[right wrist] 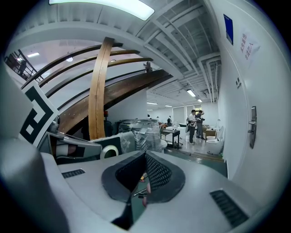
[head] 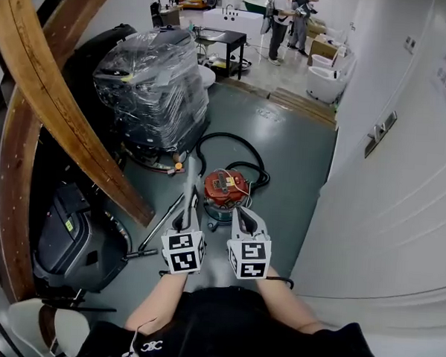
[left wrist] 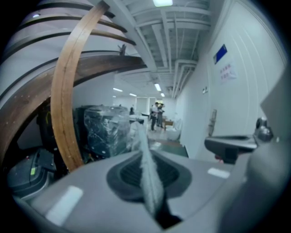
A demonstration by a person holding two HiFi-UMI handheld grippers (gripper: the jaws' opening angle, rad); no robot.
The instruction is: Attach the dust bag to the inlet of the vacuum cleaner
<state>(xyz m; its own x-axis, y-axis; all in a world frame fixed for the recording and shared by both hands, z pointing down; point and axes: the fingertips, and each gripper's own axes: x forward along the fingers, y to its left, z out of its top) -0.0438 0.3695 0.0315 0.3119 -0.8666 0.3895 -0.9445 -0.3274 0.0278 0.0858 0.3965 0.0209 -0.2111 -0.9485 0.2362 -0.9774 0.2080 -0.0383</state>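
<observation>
Floor [head: 298,163], vacuum cleaner [head: 224,187] maybe open, left tongs [head: 188,209] gripping dust bag [left wrist: 148,173].

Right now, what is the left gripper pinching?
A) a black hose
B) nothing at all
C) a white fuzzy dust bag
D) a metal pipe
C: in the left gripper view, the thin white fuzzy edge of the dust bag stands clamped between the closed jaws of the left gripper.
</observation>
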